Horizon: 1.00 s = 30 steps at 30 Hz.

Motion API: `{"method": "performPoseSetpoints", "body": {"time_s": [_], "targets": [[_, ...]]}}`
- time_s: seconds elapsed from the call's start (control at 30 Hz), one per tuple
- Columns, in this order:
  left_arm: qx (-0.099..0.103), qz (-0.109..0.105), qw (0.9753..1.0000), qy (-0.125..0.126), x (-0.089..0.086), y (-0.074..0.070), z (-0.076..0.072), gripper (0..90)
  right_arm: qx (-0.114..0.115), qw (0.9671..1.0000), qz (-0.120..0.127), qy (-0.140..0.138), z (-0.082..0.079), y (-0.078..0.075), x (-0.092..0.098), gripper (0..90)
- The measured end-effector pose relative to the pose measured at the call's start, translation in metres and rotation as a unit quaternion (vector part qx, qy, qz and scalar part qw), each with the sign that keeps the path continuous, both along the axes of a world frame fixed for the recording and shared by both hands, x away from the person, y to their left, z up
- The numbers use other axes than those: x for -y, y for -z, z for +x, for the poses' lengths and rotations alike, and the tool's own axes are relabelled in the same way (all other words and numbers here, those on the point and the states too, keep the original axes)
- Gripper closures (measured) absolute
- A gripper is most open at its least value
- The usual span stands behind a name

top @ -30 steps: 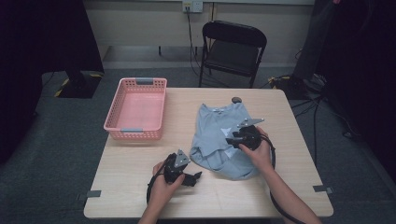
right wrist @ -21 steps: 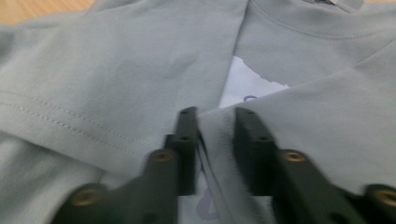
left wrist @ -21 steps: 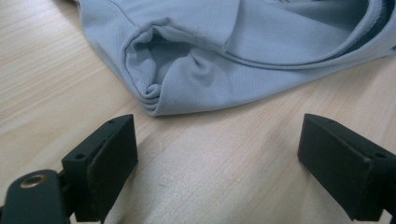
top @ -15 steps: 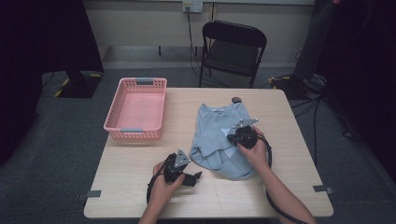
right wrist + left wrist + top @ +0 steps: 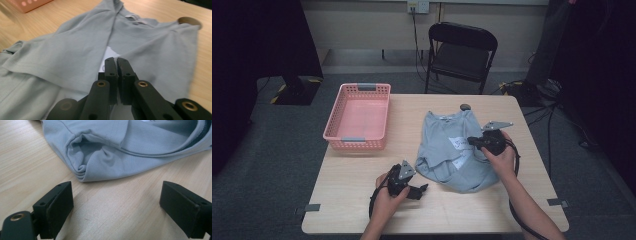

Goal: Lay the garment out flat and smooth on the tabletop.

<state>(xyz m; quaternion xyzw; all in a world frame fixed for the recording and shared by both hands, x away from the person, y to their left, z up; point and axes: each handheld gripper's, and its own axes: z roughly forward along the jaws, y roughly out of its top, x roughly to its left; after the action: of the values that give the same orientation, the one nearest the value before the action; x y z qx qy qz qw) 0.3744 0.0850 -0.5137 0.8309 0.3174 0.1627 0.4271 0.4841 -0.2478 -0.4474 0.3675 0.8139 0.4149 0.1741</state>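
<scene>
While the right gripper (image 5: 476, 141) hovers over the grey T-shirt (image 5: 452, 150) mid-table, jaws pressed together on nothing, the left gripper (image 5: 117, 207), jaws spread wide, sits nearer its bunched lower-left corner (image 5: 81, 170), just ahead.

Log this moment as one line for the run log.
shirt: grey, partly folded on table | left gripper: open, beside shirt's bunched corner | right gripper: shut, over shirt | basket: pink

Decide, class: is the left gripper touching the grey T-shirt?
Apart. The left gripper view shows the open left gripper short of the grey T-shirt, bare table between them.
</scene>
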Motion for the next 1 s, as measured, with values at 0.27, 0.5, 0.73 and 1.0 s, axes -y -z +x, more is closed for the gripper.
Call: {"method": "performPoseSetpoints", "body": {"time_s": [0.27, 0.5, 0.73, 1.0], "targets": [[0.000, 0.000, 1.0000, 0.000, 0.000, 0.000, 0.000, 11.3, 0.011, 0.9997, 0.014, 0.017, 0.000, -0.009, 0.025, 87.3], [0.000, 0.000, 1.0000, 0.000, 0.000, 0.000, 0.000, 11.2, 0.021, 0.9989, 0.024, 0.035, 0.002, -0.019, 0.045, 87.3], [0.000, 0.000, 1.0000, 0.000, 0.000, 0.000, 0.000, 11.2, 0.028, 0.9980, 0.027, 0.049, 0.003, -0.025, 0.058, 87.2], [0.000, 0.001, 1.0000, 0.000, 0.000, 0.000, 0.000, 11.2, 0.034, 0.9968, 0.031, 0.065, 0.004, -0.029, 0.074, 87.3]]}}
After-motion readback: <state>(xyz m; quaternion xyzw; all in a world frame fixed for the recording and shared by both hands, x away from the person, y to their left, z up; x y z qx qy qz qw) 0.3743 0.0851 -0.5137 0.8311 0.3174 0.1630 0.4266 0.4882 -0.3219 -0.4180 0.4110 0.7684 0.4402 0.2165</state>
